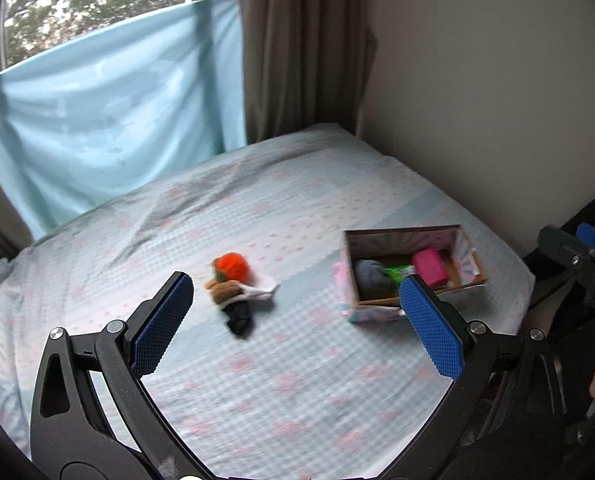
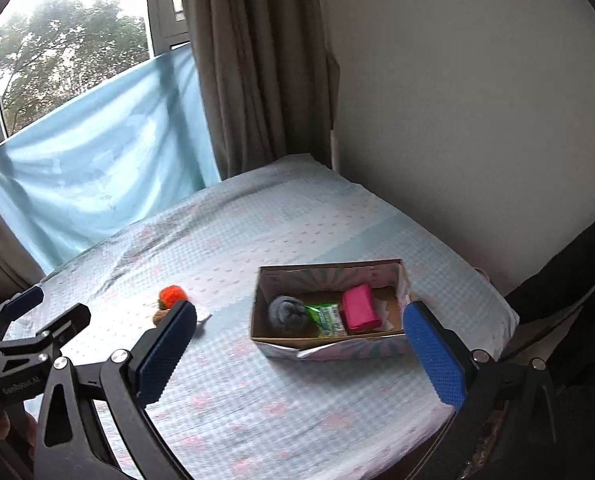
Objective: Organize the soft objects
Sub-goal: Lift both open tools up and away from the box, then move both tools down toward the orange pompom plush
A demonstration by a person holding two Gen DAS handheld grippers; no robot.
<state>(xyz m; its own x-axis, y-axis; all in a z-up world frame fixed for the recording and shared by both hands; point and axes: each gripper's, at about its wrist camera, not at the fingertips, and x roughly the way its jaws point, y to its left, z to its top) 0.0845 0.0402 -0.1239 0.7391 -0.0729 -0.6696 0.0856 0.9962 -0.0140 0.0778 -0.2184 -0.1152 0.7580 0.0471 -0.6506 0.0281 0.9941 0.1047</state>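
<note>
We hold our left gripper (image 1: 295, 312) and right gripper (image 2: 301, 340) level above the checked blue bedsheet (image 1: 297, 380), both spread wide and empty. The small heap of soft things topped by an orange knitted ball (image 1: 233, 266) lies on the sheet, left of the open patterned cardboard box (image 2: 403, 280), which holds a pink block (image 2: 360, 307), a green packet (image 2: 329, 320) and a grey bundle (image 2: 287, 312).

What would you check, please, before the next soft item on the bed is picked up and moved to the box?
1. Left gripper jaws open, holding nothing: ok.
2. Right gripper jaws open, holding nothing: ok.
3. Pile of soft items lies loose on the bed sheet, nothing over it: ok.
4. Box open at the top: ok.
5. Spare room in the box beside the grey bundle, green packet and pink block: ok, a gap at the right end.
6. How many pieces make up the pile: cannot tell, blurred.
</note>
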